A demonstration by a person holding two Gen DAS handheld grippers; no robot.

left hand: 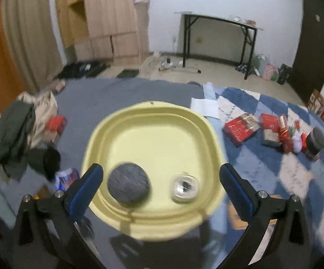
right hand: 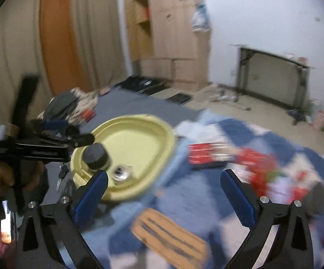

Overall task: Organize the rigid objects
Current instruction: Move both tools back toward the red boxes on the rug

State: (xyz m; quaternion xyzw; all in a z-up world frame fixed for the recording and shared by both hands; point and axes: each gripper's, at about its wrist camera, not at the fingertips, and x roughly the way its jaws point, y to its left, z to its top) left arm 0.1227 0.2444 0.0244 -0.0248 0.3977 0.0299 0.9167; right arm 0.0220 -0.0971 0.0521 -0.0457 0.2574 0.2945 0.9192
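**A:** Bedding first: a grey sheet on the left, a blue-and-white checked quilt (left hand: 262, 157) on the right, with a cupboard and a black folding table behind. Going from left to right, what lies where?

**B:** Furthest left is a heap of dark clothes (left hand: 16, 134). Next comes the pale yellow plastic tray (left hand: 153, 116), which holds a dark grey round lid (left hand: 128, 182) and, just to its right, a small clear glass jar (left hand: 185, 187). Both sit near the tray's close edge. Well off to the right, on the quilt, is the clutter left to sort: a flat red box (left hand: 240, 127), smaller red packets and a dark round jar (left hand: 316, 140).

**A:** And the claws?

**B:** The left claw (left hand: 162, 183) is spread wide and empty, hovering over the tray with the lid and glass jar showing between its fingers. The right claw (right hand: 164, 190) is also spread and holds nothing.

**A:** So which hand takes the next item?

**B:** The right one, I'd say. From its camera the tray lies to the left, while the red box (right hand: 206, 154) sits ahead between its fingers and the red packets lie ahead to the right. That box's long side runs left to right across the view, so the claw would close over its short width. The left claw (right hand: 81, 137) is over the tray and further from the pile.
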